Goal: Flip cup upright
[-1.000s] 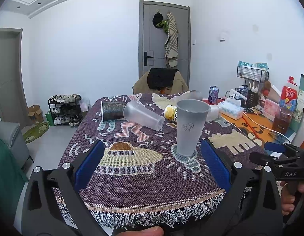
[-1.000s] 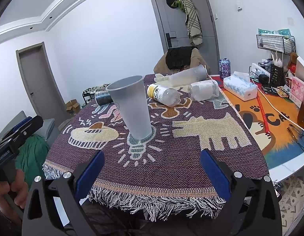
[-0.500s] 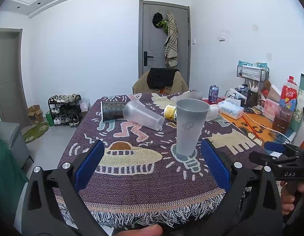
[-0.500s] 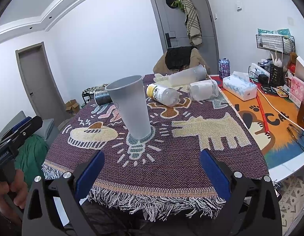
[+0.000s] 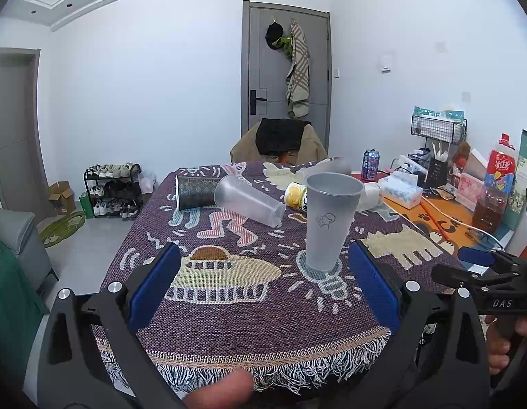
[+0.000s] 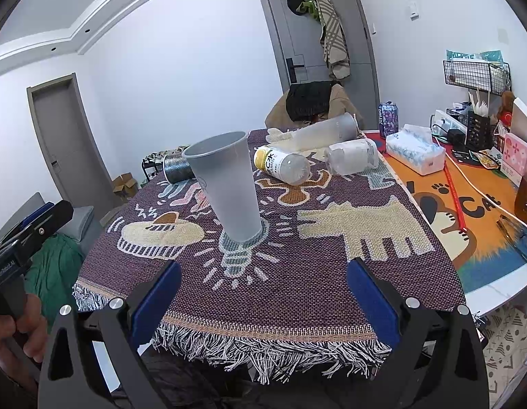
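A frosted grey cup (image 5: 328, 221) stands upright, mouth up, on the light-bulb pattern of the purple woven tablecloth (image 5: 229, 310); it also shows in the right wrist view (image 6: 229, 187). My left gripper (image 5: 263, 289) is open and empty, held back near the table's front edge, short of the cup. My right gripper (image 6: 263, 301) is open and empty, also at the front edge, with the cup ahead and slightly left. Each gripper shows at the edge of the other's view.
A clear cup (image 5: 249, 201) and a dark patterned cup (image 5: 195, 191) lie on their sides behind. A yellow-labelled bottle (image 6: 280, 163), a clear jar (image 6: 352, 160) and a tall frosted tumbler (image 6: 324, 131) lie further back. A tissue box (image 6: 413, 151) and clutter sit on the orange mat at right.
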Demonstrator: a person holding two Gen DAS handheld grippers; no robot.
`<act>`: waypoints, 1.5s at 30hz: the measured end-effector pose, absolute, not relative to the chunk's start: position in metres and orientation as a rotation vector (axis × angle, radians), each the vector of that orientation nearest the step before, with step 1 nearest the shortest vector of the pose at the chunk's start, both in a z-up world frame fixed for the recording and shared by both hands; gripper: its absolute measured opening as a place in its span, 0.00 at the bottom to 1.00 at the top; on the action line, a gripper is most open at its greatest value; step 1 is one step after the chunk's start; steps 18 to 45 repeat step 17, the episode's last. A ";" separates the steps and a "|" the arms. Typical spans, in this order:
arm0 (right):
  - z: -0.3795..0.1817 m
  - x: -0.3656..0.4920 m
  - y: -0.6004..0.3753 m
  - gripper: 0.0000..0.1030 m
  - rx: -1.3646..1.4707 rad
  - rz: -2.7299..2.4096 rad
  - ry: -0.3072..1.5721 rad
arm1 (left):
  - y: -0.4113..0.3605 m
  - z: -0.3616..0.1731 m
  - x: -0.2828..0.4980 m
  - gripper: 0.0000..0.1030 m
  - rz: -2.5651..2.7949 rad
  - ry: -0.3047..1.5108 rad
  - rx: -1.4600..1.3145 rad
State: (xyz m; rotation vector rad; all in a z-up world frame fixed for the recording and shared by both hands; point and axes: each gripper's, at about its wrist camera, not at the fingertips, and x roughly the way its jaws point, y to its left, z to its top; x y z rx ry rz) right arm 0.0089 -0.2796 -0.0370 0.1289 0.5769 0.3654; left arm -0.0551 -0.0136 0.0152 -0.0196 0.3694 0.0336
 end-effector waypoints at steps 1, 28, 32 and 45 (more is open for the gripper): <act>-0.037 0.009 -0.280 0.93 0.128 0.365 0.577 | -0.014 0.016 -0.055 0.95 0.034 0.369 -0.020; -0.061 0.040 -0.266 0.93 0.101 0.356 0.645 | -0.007 -0.006 -0.038 0.95 0.004 0.386 -0.006; -0.061 0.040 -0.266 0.93 0.101 0.356 0.645 | -0.007 -0.006 -0.038 0.95 0.004 0.386 -0.006; -0.061 0.040 -0.266 0.93 0.101 0.356 0.645 | -0.007 -0.006 -0.038 0.95 0.004 0.386 -0.006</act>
